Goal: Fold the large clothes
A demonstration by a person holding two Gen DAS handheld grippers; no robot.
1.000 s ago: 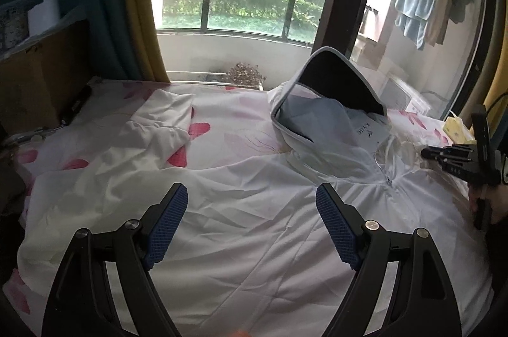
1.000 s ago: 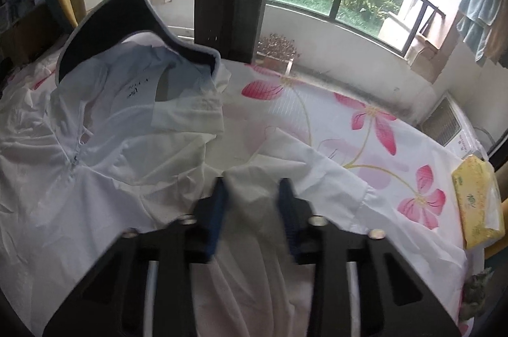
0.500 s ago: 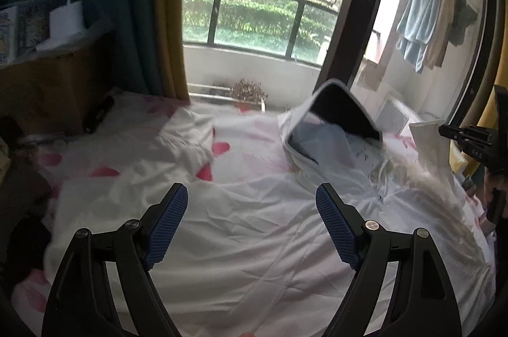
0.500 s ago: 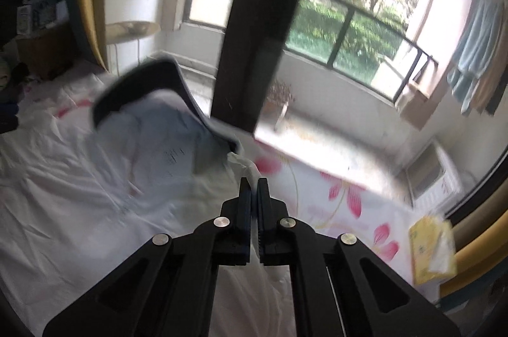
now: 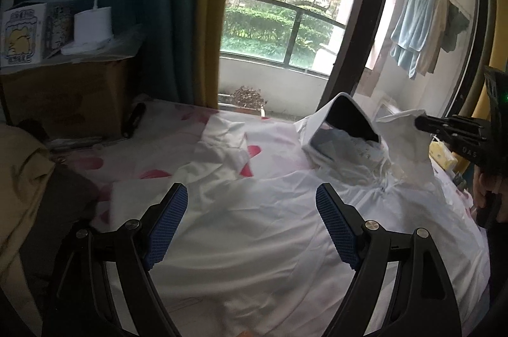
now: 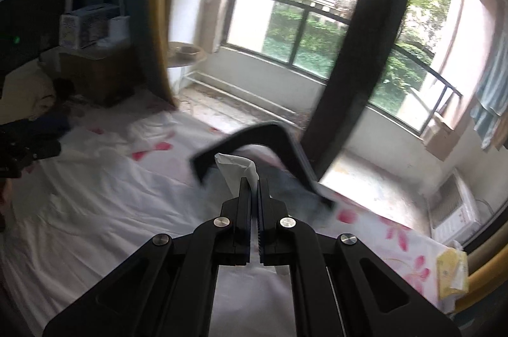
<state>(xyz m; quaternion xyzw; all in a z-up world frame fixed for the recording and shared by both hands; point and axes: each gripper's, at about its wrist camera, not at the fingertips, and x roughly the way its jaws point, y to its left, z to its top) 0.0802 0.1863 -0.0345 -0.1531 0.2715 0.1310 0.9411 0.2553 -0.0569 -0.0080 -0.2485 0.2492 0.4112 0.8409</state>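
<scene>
A cardboard box (image 5: 68, 97) stands left by the teal curtain (image 5: 165, 10); a flowered bedsheet (image 5: 222, 127) covers the bed, towels (image 5: 412, 29) hang outside, a yellow tissue pack (image 6: 452, 276) lies right

Little can be read here. In the left wrist view, the black body of the right gripper (image 5: 419, 123) carries pale letters that look like "DAS", cut off at the frame's edge. The cartoon-printed box (image 5: 22, 37) on the cardboard carton (image 5: 66, 97) bears writing too small to make out. Small dark print inside the white hooded jacket (image 5: 362, 148) stays illegible.
</scene>
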